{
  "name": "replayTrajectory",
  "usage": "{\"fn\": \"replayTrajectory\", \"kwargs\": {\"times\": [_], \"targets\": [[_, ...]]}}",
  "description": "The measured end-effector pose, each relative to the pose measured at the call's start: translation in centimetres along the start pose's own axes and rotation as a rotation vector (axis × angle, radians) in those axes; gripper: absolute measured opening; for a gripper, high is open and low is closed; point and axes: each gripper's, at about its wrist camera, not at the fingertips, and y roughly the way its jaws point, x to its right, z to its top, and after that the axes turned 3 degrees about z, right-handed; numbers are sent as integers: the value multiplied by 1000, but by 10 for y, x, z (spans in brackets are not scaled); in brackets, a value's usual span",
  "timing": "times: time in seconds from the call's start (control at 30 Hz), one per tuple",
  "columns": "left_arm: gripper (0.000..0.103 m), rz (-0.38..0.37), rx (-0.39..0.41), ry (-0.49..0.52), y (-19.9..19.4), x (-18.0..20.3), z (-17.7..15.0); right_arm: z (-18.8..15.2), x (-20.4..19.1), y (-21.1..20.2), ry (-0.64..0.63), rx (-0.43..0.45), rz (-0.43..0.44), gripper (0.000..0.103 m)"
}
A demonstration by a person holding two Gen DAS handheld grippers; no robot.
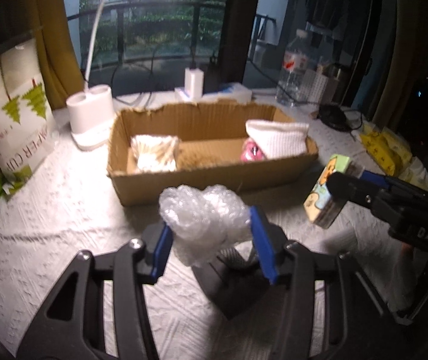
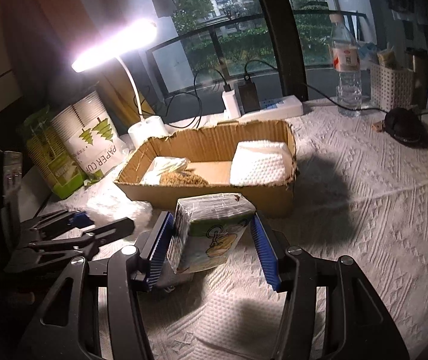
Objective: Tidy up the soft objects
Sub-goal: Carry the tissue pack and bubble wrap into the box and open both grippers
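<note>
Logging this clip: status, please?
Left gripper shut on bubble wrap. Right gripper shut on tissue pack. Cardboard box ahead, path clear.

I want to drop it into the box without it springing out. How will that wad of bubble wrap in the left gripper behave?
The bubble wrap bulges above the left gripper, whose jaws pinch it, so it is probably squashy and springy, apt to puff up once released. It looks very light, so it may cling or drift rather than drop cleanly into the cardboard box.
</note>
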Motion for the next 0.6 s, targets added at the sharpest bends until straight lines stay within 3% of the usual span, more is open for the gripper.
{"fn": "replayTrajectory", "kwargs": {"times": [0.6], "targets": [[51, 9, 165, 8, -25, -36, 40, 41, -19, 4, -68, 49, -48, 57]]}}
